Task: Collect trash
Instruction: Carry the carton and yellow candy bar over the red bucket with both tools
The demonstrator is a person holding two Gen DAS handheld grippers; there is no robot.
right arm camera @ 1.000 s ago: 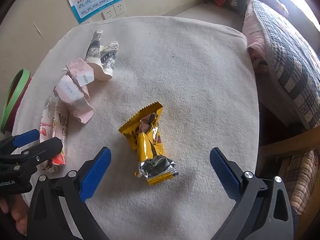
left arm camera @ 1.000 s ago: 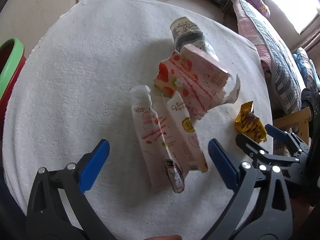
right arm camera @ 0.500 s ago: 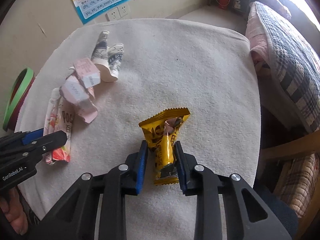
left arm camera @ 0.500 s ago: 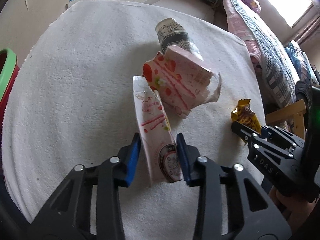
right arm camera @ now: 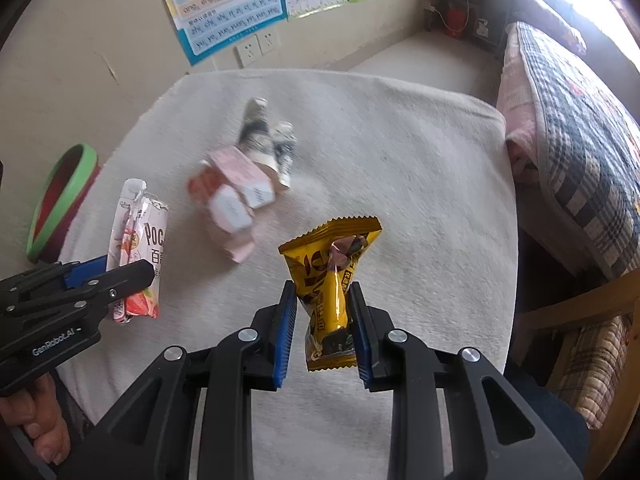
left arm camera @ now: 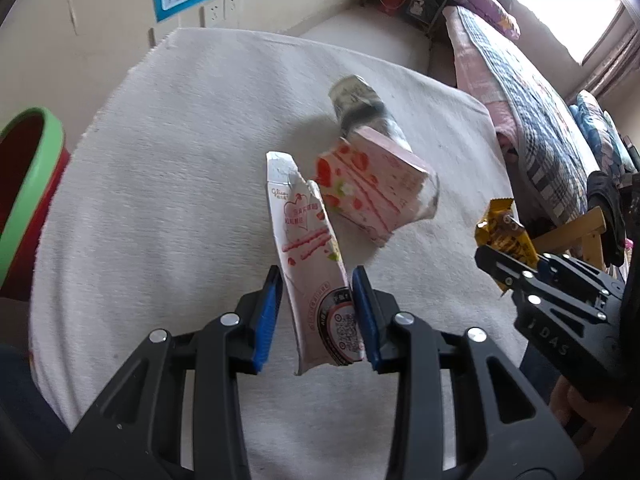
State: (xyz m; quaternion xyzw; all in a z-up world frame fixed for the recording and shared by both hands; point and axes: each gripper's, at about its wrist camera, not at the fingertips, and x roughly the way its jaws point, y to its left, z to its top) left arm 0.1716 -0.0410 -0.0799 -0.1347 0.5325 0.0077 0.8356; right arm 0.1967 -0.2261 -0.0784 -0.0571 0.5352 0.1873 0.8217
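Right gripper (right arm camera: 323, 326) clamping a yellow snack wrapper (right arm camera: 332, 292) between its blue pads, holding it upright and clear of the white towel-covered table (right arm camera: 400, 168). Left gripper (right arm camera: 116, 280) entering from the left edge, gripping a pink-and-white stick wrapper (right arm camera: 138, 240), with fingers of a hand (right arm camera: 38, 424) showing beneath it. Lying on the cloth farther back: a crushed pink carton (right arm camera: 232, 196) touching a crumpled paper cup (right arm camera: 266, 138); a green-rimmed red bin (right arm camera: 60, 204) standing beyond the table's left edge.

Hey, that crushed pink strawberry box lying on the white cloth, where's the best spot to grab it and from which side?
Probably the pink box is best taken across its narrow thickness at the near torn end, coming down from above. It lies tilted against the crumpled paper cup, so its far end is crowded.
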